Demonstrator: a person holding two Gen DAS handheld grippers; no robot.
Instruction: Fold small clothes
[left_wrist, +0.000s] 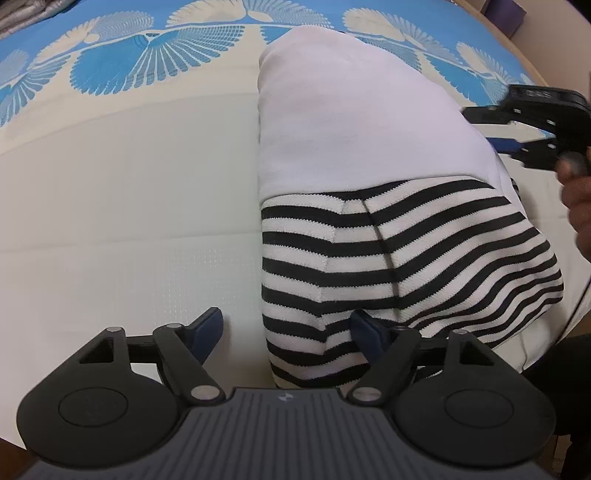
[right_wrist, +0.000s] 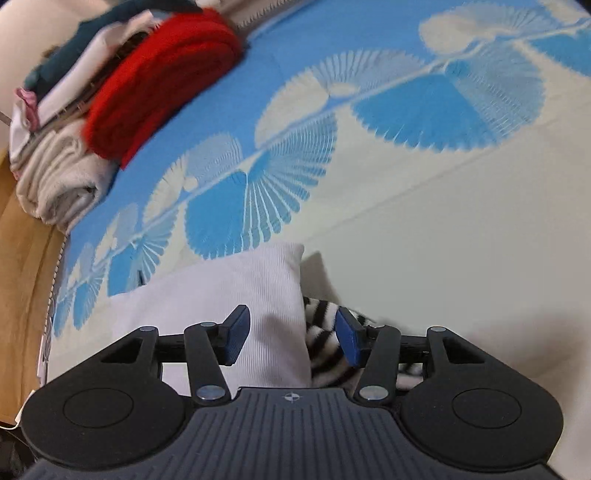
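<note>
Right under the left gripper (left_wrist: 286, 334), the garment (left_wrist: 354, 155) is lying folded on the bed (left_wrist: 129, 206) — its striped part nearest, its plain white part reaching away. Its fingers are standing wide, gripping nothing, one over the stripes and one over bare sheet, probably sizing up the next fold. Off at the cloth's far right edge the right gripper (right_wrist: 293, 334) is hanging parted too, empty. Farther back a stack of folded clothes (right_wrist: 122, 92) is sitting on the blue-patterned spread — likely finished pieces.
</note>
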